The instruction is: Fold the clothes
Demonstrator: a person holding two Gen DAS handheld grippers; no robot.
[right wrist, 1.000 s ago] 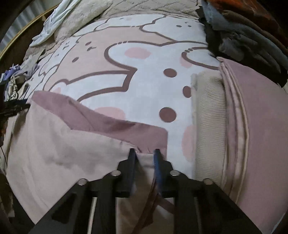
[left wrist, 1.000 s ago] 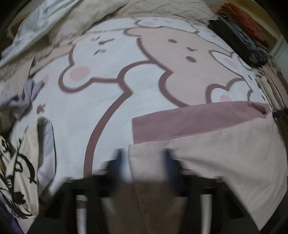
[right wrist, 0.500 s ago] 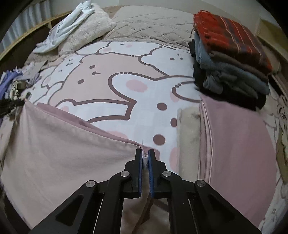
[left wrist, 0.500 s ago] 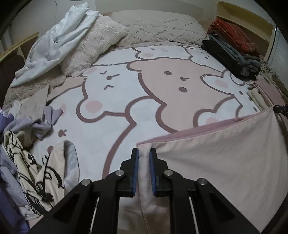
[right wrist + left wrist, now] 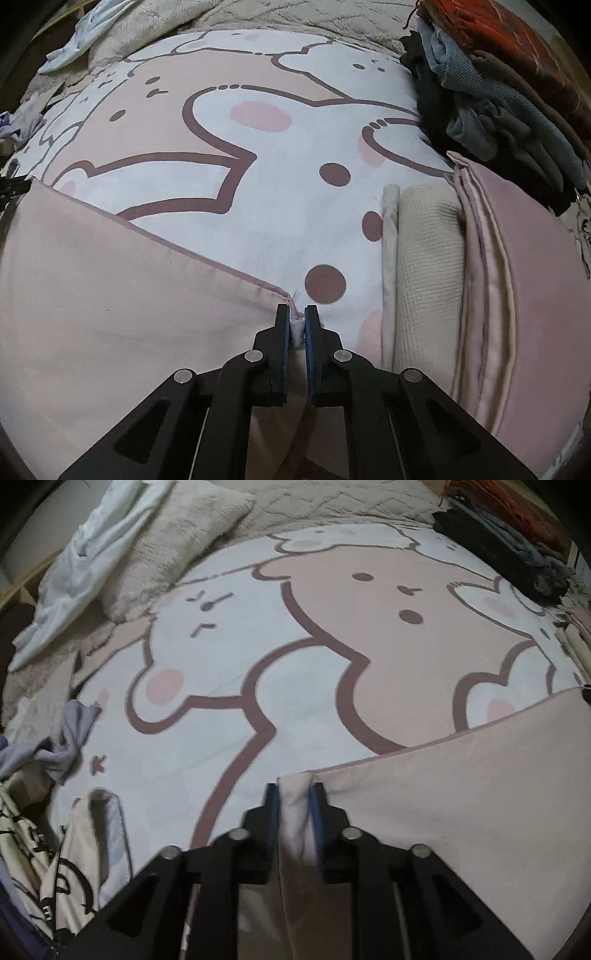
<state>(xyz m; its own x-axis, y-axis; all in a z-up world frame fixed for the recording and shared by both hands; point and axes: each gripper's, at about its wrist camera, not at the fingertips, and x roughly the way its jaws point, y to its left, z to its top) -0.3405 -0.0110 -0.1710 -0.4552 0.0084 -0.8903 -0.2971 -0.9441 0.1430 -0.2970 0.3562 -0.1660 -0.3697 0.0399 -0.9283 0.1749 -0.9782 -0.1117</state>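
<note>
A pale pink cloth (image 5: 461, 794) with a darker pink underside hangs stretched between my two grippers above the bed. My left gripper (image 5: 294, 794) is shut on its left top corner. My right gripper (image 5: 296, 314) is shut on its right top corner; the cloth (image 5: 110, 302) spreads to the left in the right wrist view. The cloth's top edge runs taut from one gripper to the other. Its lower part is out of view.
The bed has a cartoon bear sheet (image 5: 295, 646). Unfolded clothes (image 5: 55, 812) lie at the left. A pillow (image 5: 177, 542) and white garment (image 5: 92, 546) lie at the back left. Folded pink and cream items (image 5: 498, 277) and a dark folded stack (image 5: 498, 85) sit at the right.
Both grippers lifted the cloth's near edge off the bed, then came forward and lower over the sheet. The darker pink band that showed has been covered by the pale side.
</note>
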